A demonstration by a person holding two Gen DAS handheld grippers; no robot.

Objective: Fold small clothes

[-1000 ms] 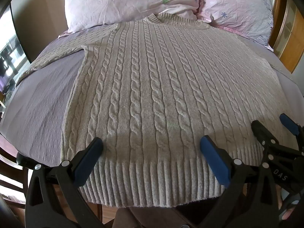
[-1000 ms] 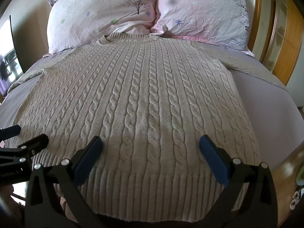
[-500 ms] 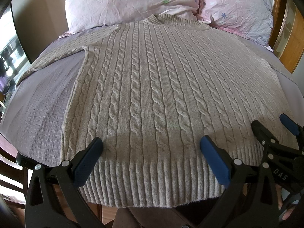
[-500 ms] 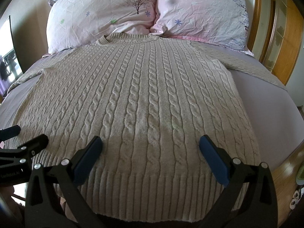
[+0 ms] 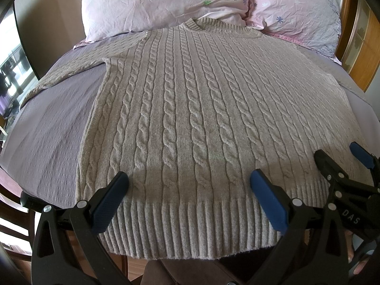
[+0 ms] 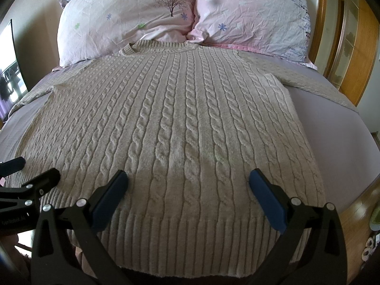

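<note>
Left wrist: sweater (image 5: 190, 118) flat on bed (image 5: 47, 137), collar at pillows (image 5: 166, 2), unmoved since earlier frames. Left tool (image 5: 190, 190) wide open over hem, holding nothing. Right tool (image 6: 188, 186) likewise spread, empty, same place as before.

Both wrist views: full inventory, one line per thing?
sweater: 1, beige cable-knit, spread flat on bed, collar toward the pillows, hem at near edge
pillows: 2, pink floral, side by side at bed head
bed sheet: 1, lilac, under sweater
headboard: 1, wood, far right
left gripper: 1, black, blue pads, open over hem
right gripper: 1, black, blue pads, open over hem
</note>
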